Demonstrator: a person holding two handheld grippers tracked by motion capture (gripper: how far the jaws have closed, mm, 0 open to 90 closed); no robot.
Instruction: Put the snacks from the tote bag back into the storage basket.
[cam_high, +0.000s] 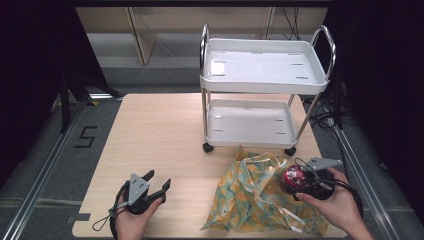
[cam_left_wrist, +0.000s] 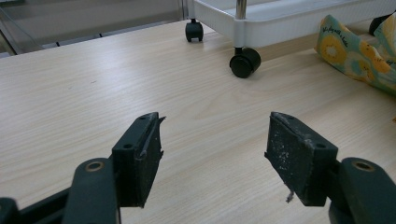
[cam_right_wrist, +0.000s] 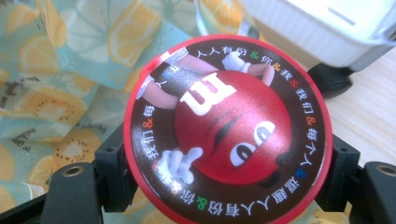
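Round red-rimmed tin (cam_right_wrist: 228, 128) with a red candy-character lid, pinched at its sides between the black jaws of the right gripper (cam_high: 300, 181), held at the table's near right just above a crumpled yellow-and-teal citrus-print fabric bag (cam_high: 250, 192). Left gripper (cam_high: 156, 184): jaws spread wide with nothing between them, low over the light wooden table (cam_high: 150, 130) at its near left, well apart from the tin. White two-tier wheeled trolley (cam_high: 260, 75) with chrome handles stands at the table's far right, just beyond the bag.

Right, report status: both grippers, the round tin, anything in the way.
Left gripper open, over bare table. Right gripper shut on round red candy tin, above fruit-print fabric bag. White two-shelf cart stands just beyond.
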